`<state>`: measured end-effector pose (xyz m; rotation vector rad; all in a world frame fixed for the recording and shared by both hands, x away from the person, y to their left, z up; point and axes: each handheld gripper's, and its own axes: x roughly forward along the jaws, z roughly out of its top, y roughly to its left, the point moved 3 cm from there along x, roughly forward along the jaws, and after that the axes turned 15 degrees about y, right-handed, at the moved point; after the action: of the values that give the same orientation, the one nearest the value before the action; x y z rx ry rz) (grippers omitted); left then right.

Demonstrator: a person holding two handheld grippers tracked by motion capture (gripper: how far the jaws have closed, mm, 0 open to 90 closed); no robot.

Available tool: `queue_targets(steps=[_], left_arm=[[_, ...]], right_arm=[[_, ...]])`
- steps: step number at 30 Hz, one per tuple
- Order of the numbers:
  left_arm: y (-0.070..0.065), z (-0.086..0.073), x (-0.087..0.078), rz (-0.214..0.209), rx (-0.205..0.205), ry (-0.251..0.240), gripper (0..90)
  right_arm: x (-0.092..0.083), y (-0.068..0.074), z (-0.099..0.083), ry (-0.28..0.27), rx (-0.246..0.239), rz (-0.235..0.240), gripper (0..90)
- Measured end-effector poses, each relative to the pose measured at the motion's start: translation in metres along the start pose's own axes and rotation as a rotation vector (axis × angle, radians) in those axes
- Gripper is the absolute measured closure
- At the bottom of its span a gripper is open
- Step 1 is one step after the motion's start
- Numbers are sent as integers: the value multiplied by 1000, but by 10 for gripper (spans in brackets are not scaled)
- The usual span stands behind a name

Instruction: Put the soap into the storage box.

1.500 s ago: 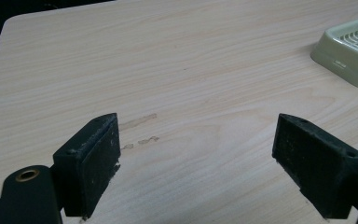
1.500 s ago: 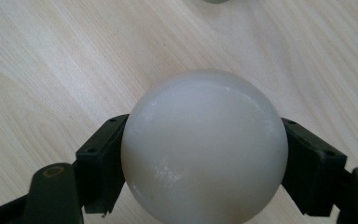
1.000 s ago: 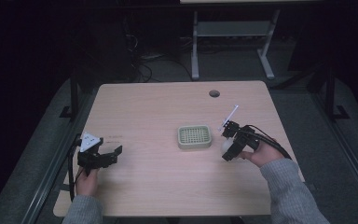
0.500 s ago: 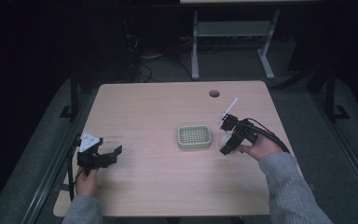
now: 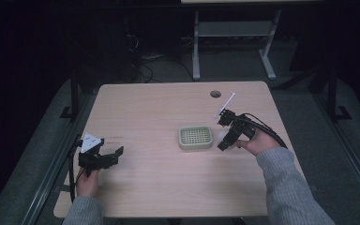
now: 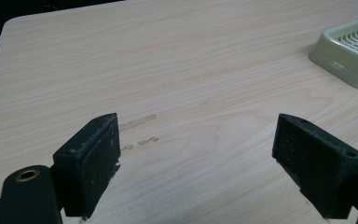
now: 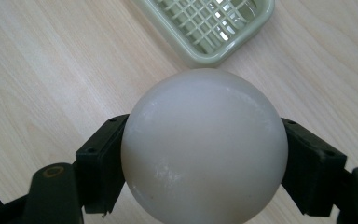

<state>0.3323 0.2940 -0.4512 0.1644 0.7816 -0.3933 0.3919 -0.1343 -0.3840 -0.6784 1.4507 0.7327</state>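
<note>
Right gripper (image 5: 228, 136) shifting slightly nearer tray since earlier frame, still clamping white ball (image 7: 204, 147) between both jaws. Ball hanging just above table (image 5: 159, 108), just beside right edge of green grid tray (image 5: 196, 137). Left gripper (image 6: 205, 163) resting wide open, gripping nothing, well apart at table's left.

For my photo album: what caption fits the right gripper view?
Right gripper clamps a white ball above the table, near a green slotted tray.
</note>
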Motion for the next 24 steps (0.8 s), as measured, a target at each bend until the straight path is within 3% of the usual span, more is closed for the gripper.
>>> queue_targets(steps=[24], left_arm=[[-1, 0, 1, -6, 6, 0, 148]], right_arm=[[-6, 1, 20, 3, -22, 13, 236]])
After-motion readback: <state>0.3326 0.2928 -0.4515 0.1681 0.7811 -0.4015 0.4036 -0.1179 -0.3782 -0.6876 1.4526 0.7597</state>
